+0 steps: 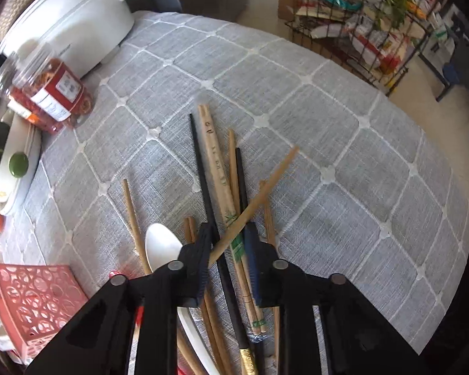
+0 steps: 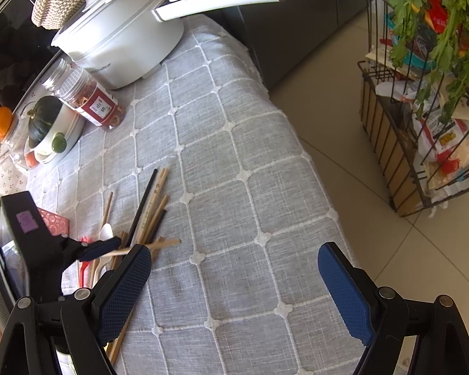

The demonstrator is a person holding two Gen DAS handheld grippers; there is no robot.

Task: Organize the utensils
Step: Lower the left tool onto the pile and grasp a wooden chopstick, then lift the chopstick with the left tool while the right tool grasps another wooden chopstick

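The left gripper (image 1: 229, 250) is clenched on one wooden chopstick (image 1: 256, 203), lifted slantwise above the pile of chopsticks (image 1: 215, 162) and a white spoon (image 1: 162, 243) on the grey tablecloth (image 1: 328, 131). The right gripper (image 2: 234, 284) hangs released, near the table's right edge.

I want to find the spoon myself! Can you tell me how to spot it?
Find the big white pot at the far end of the grey tablecloth, then come down to the pile of chopsticks near the left gripper. The spoon lies at the pile's left edge, beside the pink basket. It is the only white, round-ended thing among thin sticks.
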